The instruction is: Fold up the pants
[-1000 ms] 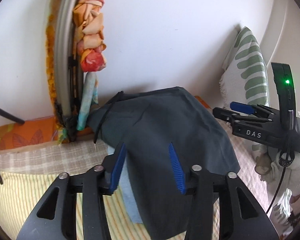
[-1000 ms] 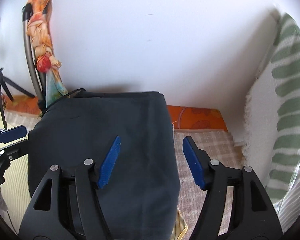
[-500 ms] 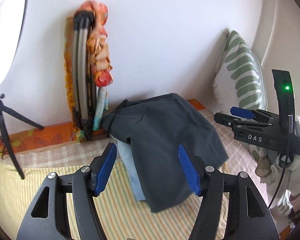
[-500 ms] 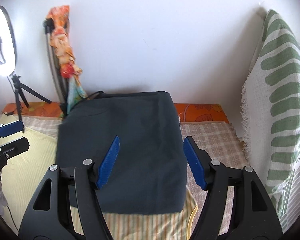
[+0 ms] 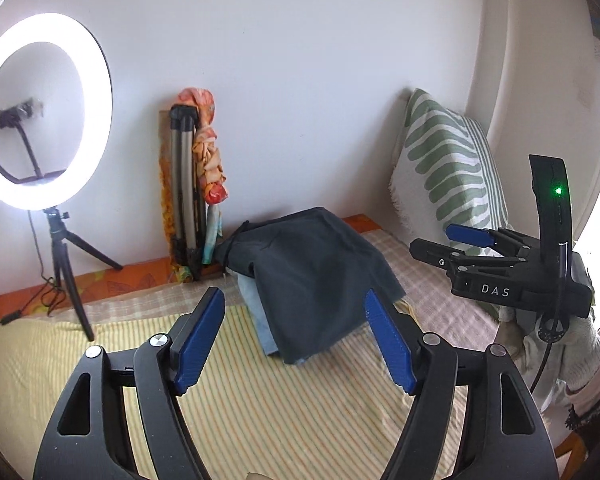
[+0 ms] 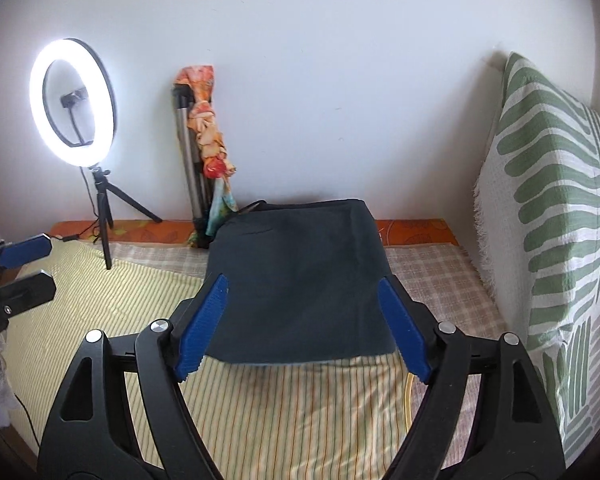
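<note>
Dark grey folded pants (image 5: 312, 276) lie on top of a stack of folded clothes near the wall, with a light blue garment (image 5: 260, 320) showing beneath; the pants also show in the right wrist view (image 6: 300, 280). My left gripper (image 5: 292, 340) is open and empty, held back from the stack above the striped sheet. My right gripper (image 6: 302, 328) is open and empty, just in front of the stack's near edge; it also shows at the right of the left wrist view (image 5: 452, 240).
A lit ring light on a tripod (image 5: 44, 108) stands at the left. A folded tripod wrapped in orange cloth (image 5: 196, 184) leans on the wall. A green-patterned pillow (image 6: 552, 216) stands at the right. A yellow striped sheet (image 5: 240, 392) covers the bed.
Both grippers have pulled back and away from the pants stack, so more of the bed and the ring light come into view. Both stay open; the pants rest on the stack.
</note>
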Demonstrator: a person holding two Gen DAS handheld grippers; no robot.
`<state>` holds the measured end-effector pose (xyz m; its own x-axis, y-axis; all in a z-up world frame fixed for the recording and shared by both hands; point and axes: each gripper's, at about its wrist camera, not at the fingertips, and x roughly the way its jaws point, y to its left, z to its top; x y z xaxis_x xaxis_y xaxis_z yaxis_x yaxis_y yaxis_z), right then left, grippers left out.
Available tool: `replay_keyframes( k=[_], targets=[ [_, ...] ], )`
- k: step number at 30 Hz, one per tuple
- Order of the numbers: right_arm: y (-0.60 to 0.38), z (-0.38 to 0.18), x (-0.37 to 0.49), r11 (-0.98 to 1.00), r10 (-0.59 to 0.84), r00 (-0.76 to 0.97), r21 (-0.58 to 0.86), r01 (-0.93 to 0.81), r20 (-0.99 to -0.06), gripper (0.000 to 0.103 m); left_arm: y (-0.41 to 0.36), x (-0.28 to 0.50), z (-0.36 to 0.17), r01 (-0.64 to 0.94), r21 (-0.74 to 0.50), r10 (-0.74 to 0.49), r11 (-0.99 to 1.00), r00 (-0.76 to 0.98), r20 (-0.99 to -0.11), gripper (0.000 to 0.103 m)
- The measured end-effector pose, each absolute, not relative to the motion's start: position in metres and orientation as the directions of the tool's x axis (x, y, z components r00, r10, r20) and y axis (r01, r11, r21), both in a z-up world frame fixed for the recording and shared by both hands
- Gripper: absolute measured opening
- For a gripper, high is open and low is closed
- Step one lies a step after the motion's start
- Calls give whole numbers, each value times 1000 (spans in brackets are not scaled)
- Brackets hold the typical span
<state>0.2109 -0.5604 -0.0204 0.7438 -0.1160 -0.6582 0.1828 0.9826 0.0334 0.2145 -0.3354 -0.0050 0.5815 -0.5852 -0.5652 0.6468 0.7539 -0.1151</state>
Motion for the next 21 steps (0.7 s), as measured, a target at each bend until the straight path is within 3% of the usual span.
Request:
replay_keyframes(
  k=[2, 10, 14, 21],
  targets=[
    [-551, -16, 194, 984, -102, 753, 45, 172, -650, 82, -326, 201, -1, 643, -105, -581, 758, 594, -556, 79],
    [-510, -15, 129, 987, -96, 765, 40, 157, -637, 84, -279, 143, -2, 641, -73, -567, 764, 614, -549, 82],
    [-494, -21, 95, 984, -110, 776, 45, 175, -621, 99, -261, 120, -17, 631, -75, -552, 772, 606, -572, 83],
    [-472, -37, 43, 977, -127, 788, 60, 204, -603, 103, -235, 95, -50, 574, -83, -491, 814, 606, -626, 83]
  ],
)
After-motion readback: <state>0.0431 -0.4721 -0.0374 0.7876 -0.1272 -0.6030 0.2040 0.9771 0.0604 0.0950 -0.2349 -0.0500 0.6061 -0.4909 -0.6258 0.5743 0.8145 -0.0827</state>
